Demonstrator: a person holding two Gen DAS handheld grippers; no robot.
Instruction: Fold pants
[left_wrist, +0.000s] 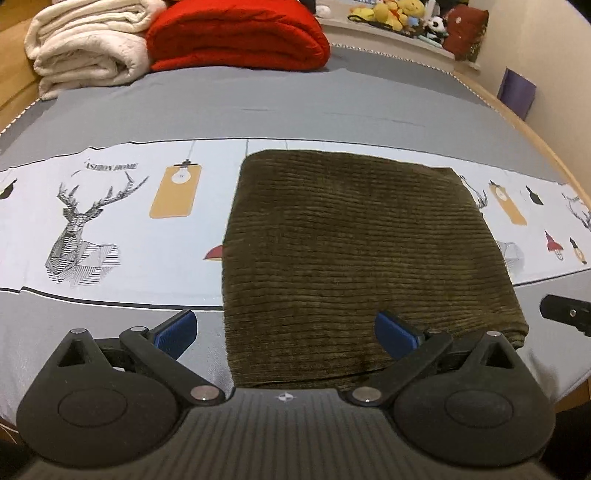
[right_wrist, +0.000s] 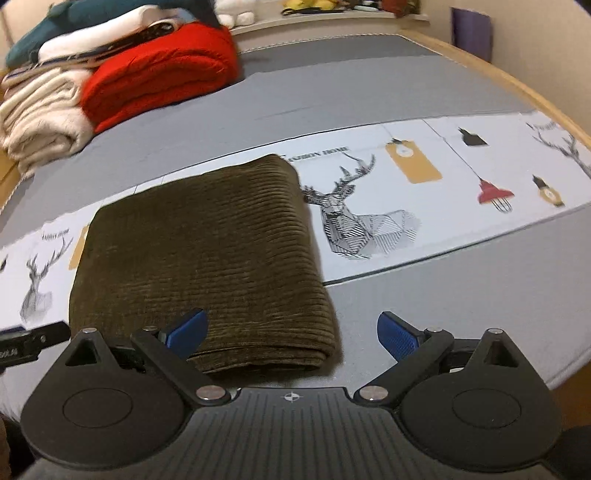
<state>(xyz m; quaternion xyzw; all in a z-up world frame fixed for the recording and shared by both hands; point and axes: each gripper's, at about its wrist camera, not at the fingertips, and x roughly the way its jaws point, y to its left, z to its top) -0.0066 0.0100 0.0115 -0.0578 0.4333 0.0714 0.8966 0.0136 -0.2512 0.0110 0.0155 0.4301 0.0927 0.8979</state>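
pants (left_wrist: 354, 251) lie folded, fold looks finished
left gripper (left_wrist: 286, 332) and right gripper (right_wrist: 291, 332) both gape empty; next, lift away.

Open bed sheet (left_wrist: 295, 99) is left around the folded pants (left_wrist: 354, 251); the far end is blocked by stacked blankets (left_wrist: 236, 37).
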